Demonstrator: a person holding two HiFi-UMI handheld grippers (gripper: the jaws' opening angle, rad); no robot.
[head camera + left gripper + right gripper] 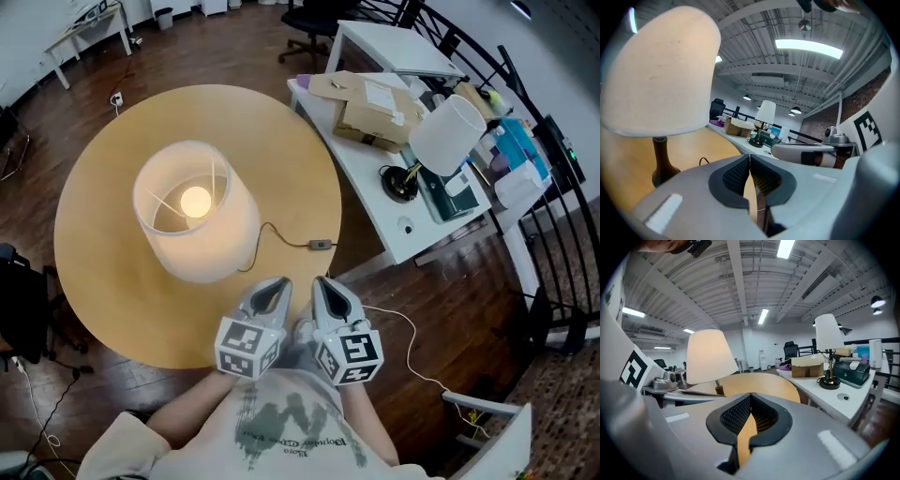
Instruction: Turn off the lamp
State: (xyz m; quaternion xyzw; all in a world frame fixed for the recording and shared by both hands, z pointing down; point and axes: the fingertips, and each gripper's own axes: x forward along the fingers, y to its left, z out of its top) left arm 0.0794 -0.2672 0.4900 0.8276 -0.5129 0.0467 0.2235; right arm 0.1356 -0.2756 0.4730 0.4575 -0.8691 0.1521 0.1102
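Observation:
A lit lamp with a white shade stands on the round wooden table. Its dark cord runs right to an inline switch near the table's right edge. My left gripper and right gripper hover side by side over the table's near edge, just short of the switch, both shut and empty. In the left gripper view the shade and dark base loom at the left beyond the shut left gripper. From the right gripper, also shut, the lamp stands ahead to the left.
A white desk stands right of the table. It carries a cardboard box, a second, unlit lamp and a green box. A white cable trails on the wooden floor. A black chair stands at the left.

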